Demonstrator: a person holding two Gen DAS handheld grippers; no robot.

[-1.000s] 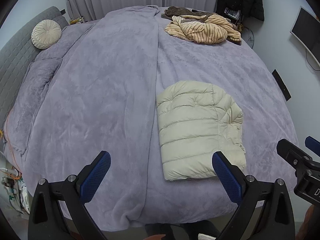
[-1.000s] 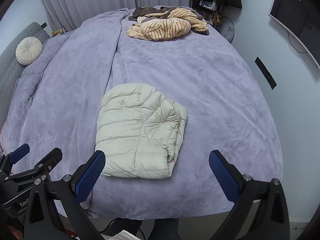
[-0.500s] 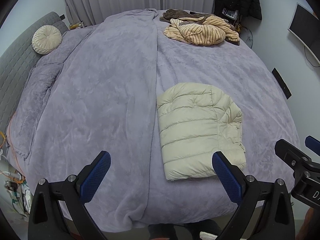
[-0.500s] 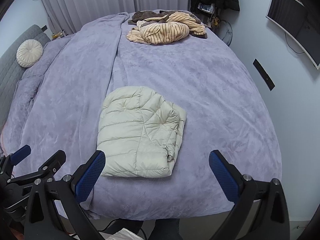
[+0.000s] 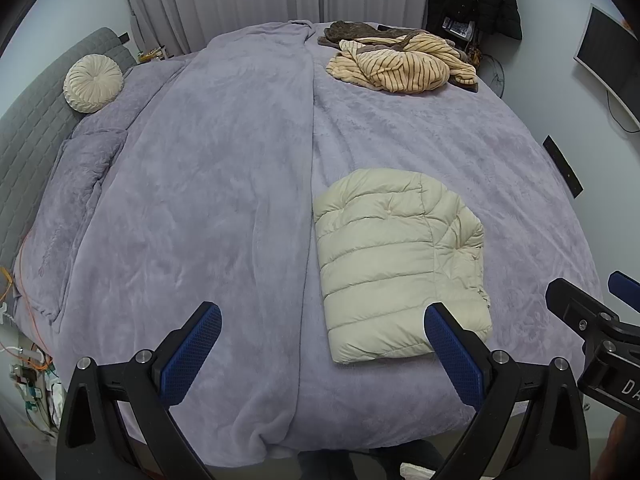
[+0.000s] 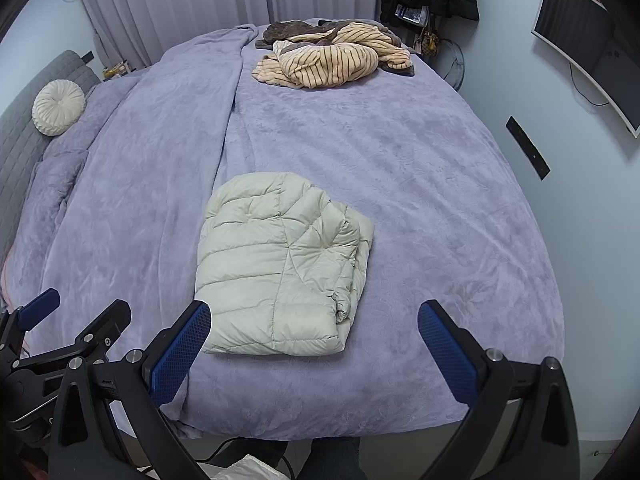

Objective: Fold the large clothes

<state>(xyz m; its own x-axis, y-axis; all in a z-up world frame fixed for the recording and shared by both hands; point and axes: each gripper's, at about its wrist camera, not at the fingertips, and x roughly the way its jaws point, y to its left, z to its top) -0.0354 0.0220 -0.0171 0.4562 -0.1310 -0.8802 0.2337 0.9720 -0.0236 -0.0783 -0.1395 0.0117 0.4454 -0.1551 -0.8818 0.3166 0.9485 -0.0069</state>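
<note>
both tongs (image 5: 322, 350) (image 6: 314, 346) drawn back slightly, it seems, spread wide, empty, folded jacket (image 5: 398, 262) unmoved

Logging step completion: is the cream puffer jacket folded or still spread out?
Folded. The cream puffer jacket lies as a compact rectangle on the purple blanket, stacked layers showing along its right edge. Neither gripper touches it.
</note>
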